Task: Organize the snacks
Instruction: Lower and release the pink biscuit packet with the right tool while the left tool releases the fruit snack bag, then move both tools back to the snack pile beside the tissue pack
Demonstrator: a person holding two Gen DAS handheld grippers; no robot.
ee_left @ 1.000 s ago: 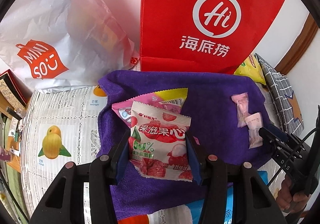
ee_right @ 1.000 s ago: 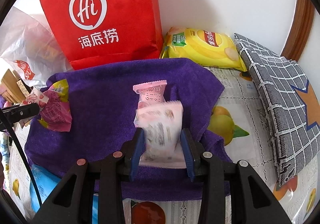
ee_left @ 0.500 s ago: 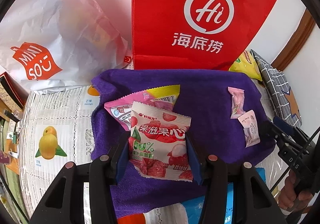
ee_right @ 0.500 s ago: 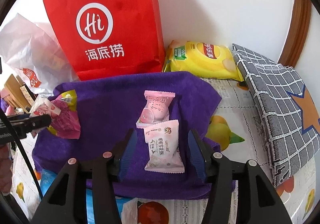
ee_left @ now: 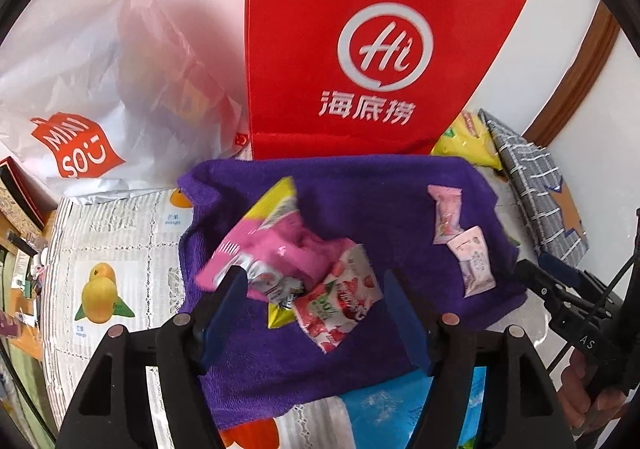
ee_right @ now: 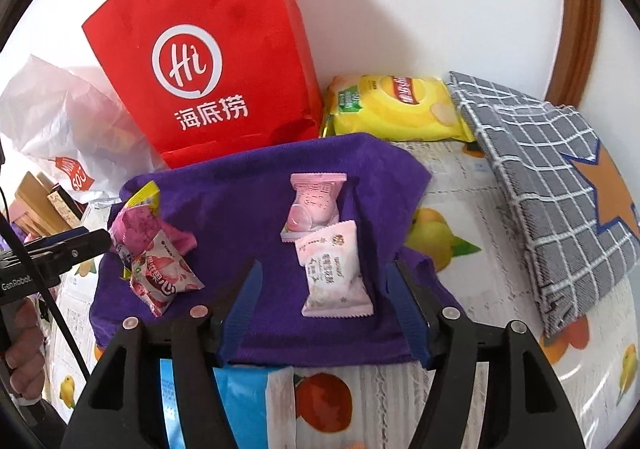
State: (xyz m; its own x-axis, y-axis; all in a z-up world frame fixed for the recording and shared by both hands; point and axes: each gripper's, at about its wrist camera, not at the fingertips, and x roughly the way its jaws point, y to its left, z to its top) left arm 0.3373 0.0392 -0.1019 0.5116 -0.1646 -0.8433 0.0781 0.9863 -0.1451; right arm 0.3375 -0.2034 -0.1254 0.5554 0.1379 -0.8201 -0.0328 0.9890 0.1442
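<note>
A purple towel (ee_left: 360, 189) (ee_right: 240, 209) lies on the table. On its left a red-and-white lychee snack packet (ee_left: 340, 297) (ee_right: 164, 281) lies against a pink-and-yellow packet (ee_left: 264, 249) (ee_right: 136, 221). My left gripper (ee_left: 312, 313) is open just behind them, empty. On the towel's right lie two small pink packets, one farther (ee_right: 314, 205) (ee_left: 446, 217) and one nearer (ee_right: 336, 273) (ee_left: 474, 265). My right gripper (ee_right: 328, 305) is open around the nearer one without gripping it.
A red paper bag (ee_left: 368, 49) (ee_right: 208, 69) and a white Miniso plastic bag (ee_left: 88, 89) stand behind the towel. A yellow chip bag (ee_right: 396, 109) and a grey checked cushion (ee_right: 560, 189) lie at the right. A blue pack (ee_right: 244, 405) lies at the front.
The left gripper opened and let the lychee packet drop onto the towel beside the pink-and-yellow packet. The right gripper let go of its pink packet earlier and has drawn back and risen slightly.
</note>
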